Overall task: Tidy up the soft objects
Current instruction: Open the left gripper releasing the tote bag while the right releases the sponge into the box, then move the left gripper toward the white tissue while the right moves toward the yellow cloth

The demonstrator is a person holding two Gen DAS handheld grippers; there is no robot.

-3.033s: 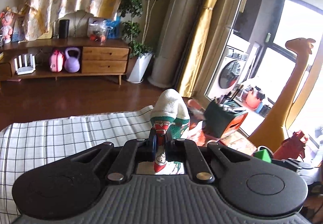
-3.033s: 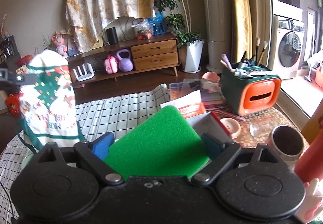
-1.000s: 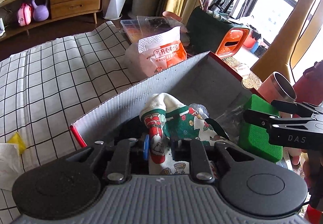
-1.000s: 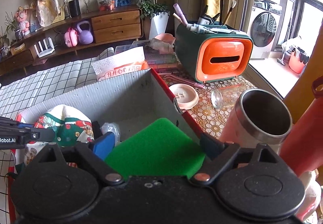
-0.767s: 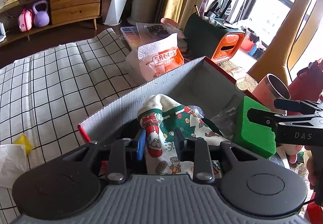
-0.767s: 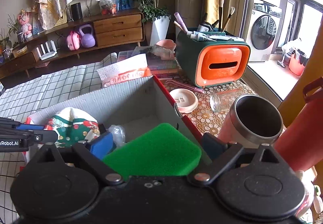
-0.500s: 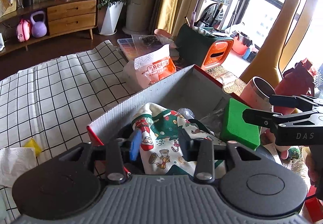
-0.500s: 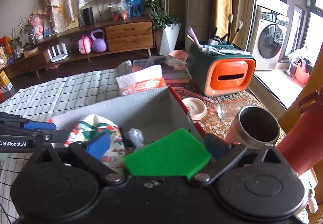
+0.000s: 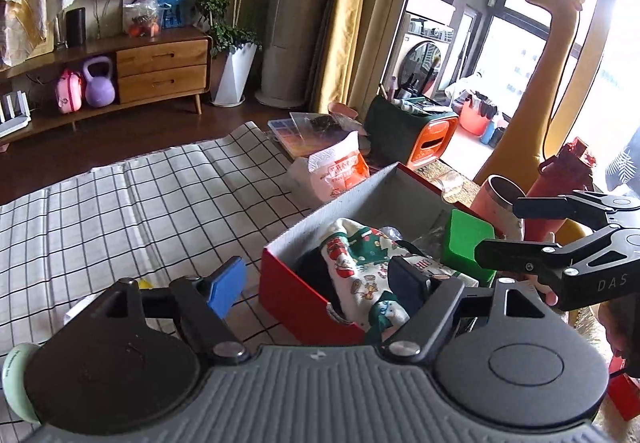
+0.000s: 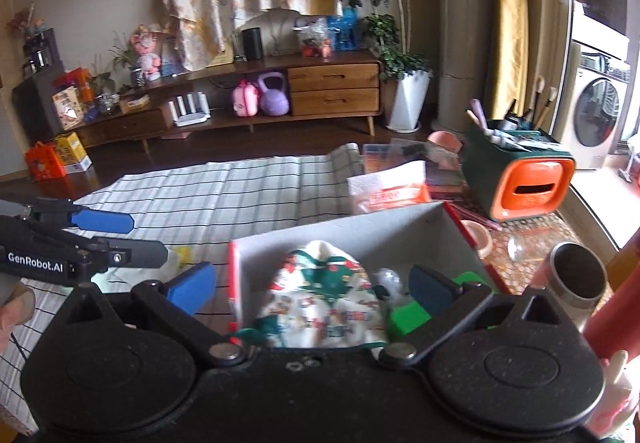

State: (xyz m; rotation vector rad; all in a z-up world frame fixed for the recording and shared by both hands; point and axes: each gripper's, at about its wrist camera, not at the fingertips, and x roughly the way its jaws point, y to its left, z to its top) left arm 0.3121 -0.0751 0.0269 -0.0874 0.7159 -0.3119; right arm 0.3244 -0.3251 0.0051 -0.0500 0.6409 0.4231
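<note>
Just ahead of your left gripper [image 9: 318, 281], slightly to its right, the red box [image 9: 294, 297] sits on the checked cloth [image 9: 132, 203] with the Christmas-print sock [image 9: 358, 271] lying inside it. Your left jaws stand wide apart and hold nothing; the blue pad [image 9: 228, 285] hangs over the cloth to the left of the box, the dark pad over the sock's near end. The green sponge [image 9: 466, 243] rests at the box's right side, beyond the sock, with your right gripper [image 9: 532, 239] reaching in from the right just beside it. Past the box lie an orange-and-white packet [image 9: 338, 167] and a green and orange organizer [image 9: 416, 133]; a steel cup [image 9: 498, 197] and a red bottle [image 9: 560, 179] stand to the right. Farther off is a wooden sideboard [image 9: 160, 71] with a purple kettlebell [image 9: 99, 83].

From your right wrist, the box [image 10: 360, 239] lies directly in front of and below the right gripper [image 10: 310, 287], whose jaws are also spread and empty. The sock [image 10: 320, 295] lies between the two pads, lower down in the box. The sponge [image 10: 408, 317] sits in the box's near right corner, partly hidden behind the right pad. Your left gripper [image 10: 116, 237] enters from the left over the cloth [image 10: 224, 199], its fingers parted. The organizer [image 10: 520, 171] and cup [image 10: 576, 279] stand to the right, the sideboard [image 10: 332, 87] along the far wall.
</note>
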